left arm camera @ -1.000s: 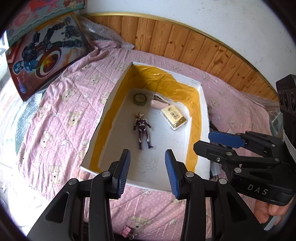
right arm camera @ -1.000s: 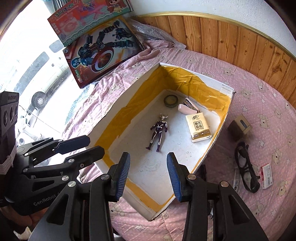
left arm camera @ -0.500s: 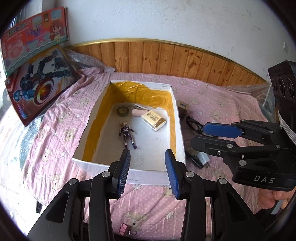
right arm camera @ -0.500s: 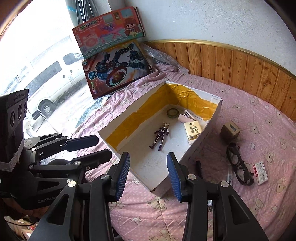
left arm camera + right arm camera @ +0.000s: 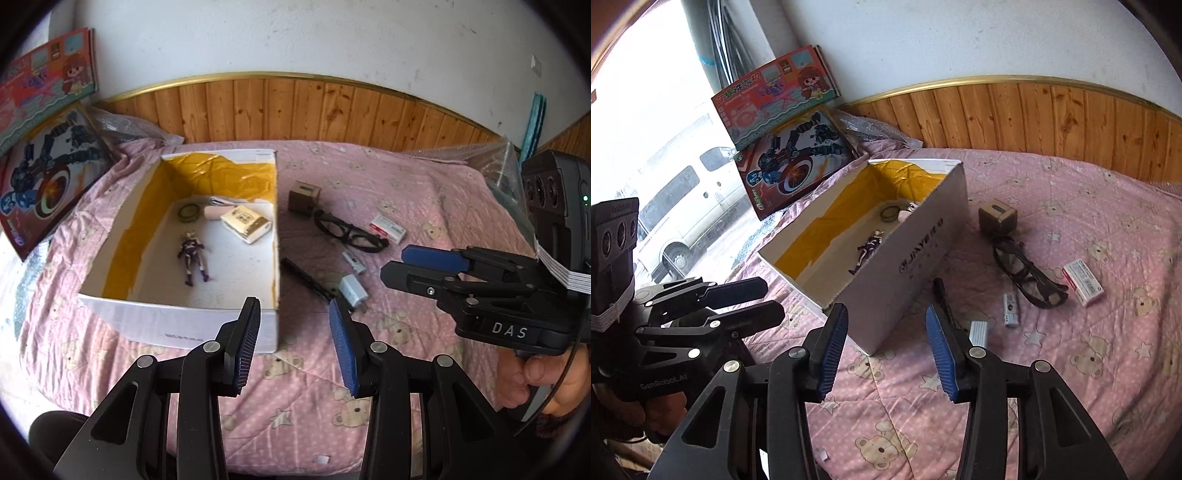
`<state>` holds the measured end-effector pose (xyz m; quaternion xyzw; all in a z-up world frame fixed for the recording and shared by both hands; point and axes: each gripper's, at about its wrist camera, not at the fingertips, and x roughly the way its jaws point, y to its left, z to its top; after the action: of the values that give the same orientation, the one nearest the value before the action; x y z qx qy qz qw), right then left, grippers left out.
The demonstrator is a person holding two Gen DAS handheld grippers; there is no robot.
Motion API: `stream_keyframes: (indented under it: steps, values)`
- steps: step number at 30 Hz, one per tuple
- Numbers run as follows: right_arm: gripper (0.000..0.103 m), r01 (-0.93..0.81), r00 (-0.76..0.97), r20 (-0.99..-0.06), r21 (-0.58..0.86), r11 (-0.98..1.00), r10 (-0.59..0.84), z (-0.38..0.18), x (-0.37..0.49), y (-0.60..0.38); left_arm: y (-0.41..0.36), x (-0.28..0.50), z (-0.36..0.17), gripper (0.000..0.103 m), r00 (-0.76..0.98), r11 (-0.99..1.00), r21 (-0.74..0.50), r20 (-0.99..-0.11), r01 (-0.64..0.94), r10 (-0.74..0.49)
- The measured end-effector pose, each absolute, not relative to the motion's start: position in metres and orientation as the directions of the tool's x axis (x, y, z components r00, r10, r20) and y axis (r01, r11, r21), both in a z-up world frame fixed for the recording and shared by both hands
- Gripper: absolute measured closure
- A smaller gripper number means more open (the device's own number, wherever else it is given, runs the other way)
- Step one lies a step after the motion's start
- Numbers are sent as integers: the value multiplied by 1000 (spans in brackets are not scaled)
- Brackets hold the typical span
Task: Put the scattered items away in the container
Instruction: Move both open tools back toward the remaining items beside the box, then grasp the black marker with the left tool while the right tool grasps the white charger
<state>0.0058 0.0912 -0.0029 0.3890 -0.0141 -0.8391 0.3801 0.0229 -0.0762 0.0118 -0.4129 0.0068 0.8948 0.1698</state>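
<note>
A white box [image 5: 177, 325] with yellow lining lies on the pink quilt and holds a toy figure [image 5: 192, 256], a tape ring [image 5: 189, 212], a pink item [image 5: 214, 211] and a cream pack [image 5: 245, 223]. To its right lie a brown cube [image 5: 303, 197], black glasses [image 5: 349, 232], a red-white packet [image 5: 388, 229], a small white stick [image 5: 354, 262], a black pen [image 5: 308, 278] and a white charger [image 5: 352, 290]. My left gripper [image 5: 295, 343] hangs open and empty before the box's near right corner. My right gripper [image 5: 886, 354] is empty, its jaws opening, near the charger [image 5: 979, 332].
Two toy boxes [image 5: 790, 155] lean by the window at the left. A wooden panel [image 5: 332, 110] runs behind the bed. Crinkled plastic wrap [image 5: 491, 158] sits at the far right edge. A person's hand [image 5: 535, 376] holds the right gripper's handle.
Both grippers have drawn back from above the box and shifted right. The scattered items on the quilt have come into view. The right jaws stand slightly wider.
</note>
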Motion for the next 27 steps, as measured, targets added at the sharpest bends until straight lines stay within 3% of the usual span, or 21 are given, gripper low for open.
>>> stream_keyframes:
  steps: [10, 19, 27]
  values:
    - [57, 521, -419, -688, 352, -777, -593, -55, -23, 128, -19, -6, -19, 61, -533, -929, -163, -780, -332, 328]
    - [58, 528, -397, -776, 243, -813, -490, -99, -30, 118, 15, -60, -60, 59, -428, -923, -225, -834, -312, 348]
    - [58, 557, -382, -800, 200, -806, -463, -132, -42, 99, 12, -101, -109, 59, -325, -943, -250, -893, -218, 312]
